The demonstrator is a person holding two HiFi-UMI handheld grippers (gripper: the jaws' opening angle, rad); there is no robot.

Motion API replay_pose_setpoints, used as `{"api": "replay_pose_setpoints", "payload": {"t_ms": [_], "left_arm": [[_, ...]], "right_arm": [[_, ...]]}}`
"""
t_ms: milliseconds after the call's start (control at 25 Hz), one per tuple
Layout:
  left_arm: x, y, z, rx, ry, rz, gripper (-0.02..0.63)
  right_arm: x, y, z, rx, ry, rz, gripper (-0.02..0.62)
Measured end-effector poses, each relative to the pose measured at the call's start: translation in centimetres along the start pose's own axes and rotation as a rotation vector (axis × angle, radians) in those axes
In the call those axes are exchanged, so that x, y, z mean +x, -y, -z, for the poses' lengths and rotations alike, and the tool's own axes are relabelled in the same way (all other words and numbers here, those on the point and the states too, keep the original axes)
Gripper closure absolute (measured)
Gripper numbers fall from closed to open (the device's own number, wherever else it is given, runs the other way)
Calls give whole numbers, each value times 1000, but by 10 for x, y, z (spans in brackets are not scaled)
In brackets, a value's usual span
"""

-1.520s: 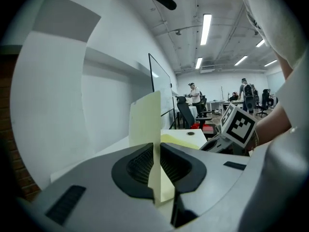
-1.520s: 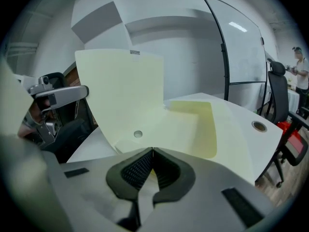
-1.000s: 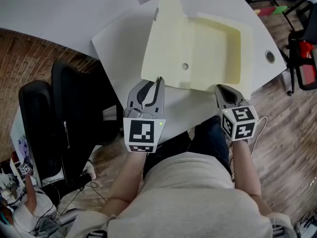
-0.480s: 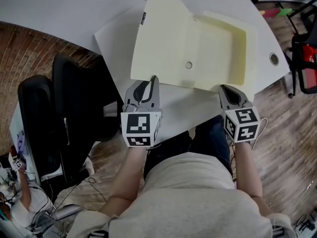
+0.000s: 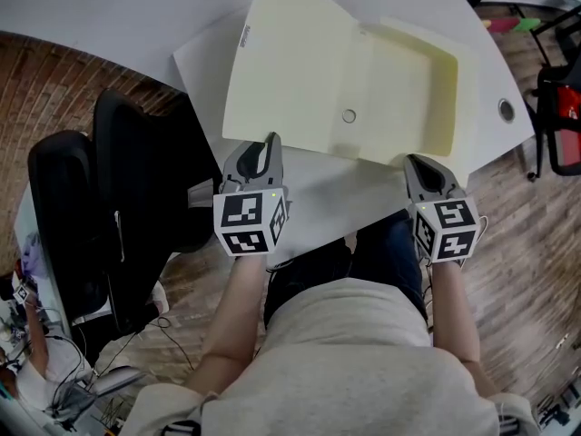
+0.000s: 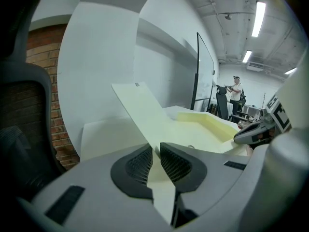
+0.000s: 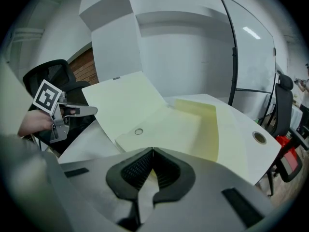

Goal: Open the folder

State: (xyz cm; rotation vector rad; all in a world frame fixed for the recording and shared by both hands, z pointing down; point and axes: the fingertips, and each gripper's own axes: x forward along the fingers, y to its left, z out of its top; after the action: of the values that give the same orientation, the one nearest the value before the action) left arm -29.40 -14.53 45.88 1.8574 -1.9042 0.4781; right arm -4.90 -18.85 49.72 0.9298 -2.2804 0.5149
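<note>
Folder (image 5: pixel 399 80) is lying on the white table (image 5: pixel 109 16) in the head view, its cover slanting up. In the left gripper view, the left gripper (image 6: pixel 155 149) is opening its jaws around that cover's edge. In the right gripper view, the right gripper (image 7: pixel 152 151) is resting with its jaws together at the folder's near edge.

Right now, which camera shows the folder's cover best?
The head view: from above, the whole cover shows, swung open off the folder. The left gripper view sees it slanting, its near edge between the left gripper's opening jaws. The right gripper view shows its inner face, tilted.
</note>
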Motion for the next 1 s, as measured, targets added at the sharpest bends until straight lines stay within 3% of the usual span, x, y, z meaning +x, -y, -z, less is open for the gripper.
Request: {"api": "replay_pose_setpoints", "payload": {"t_ms": [1000], "left_arm": [[23, -30, 38, -66, -103, -48, 517]], "right_arm": [[1, 0, 1, -2, -22, -18, 574]]}}
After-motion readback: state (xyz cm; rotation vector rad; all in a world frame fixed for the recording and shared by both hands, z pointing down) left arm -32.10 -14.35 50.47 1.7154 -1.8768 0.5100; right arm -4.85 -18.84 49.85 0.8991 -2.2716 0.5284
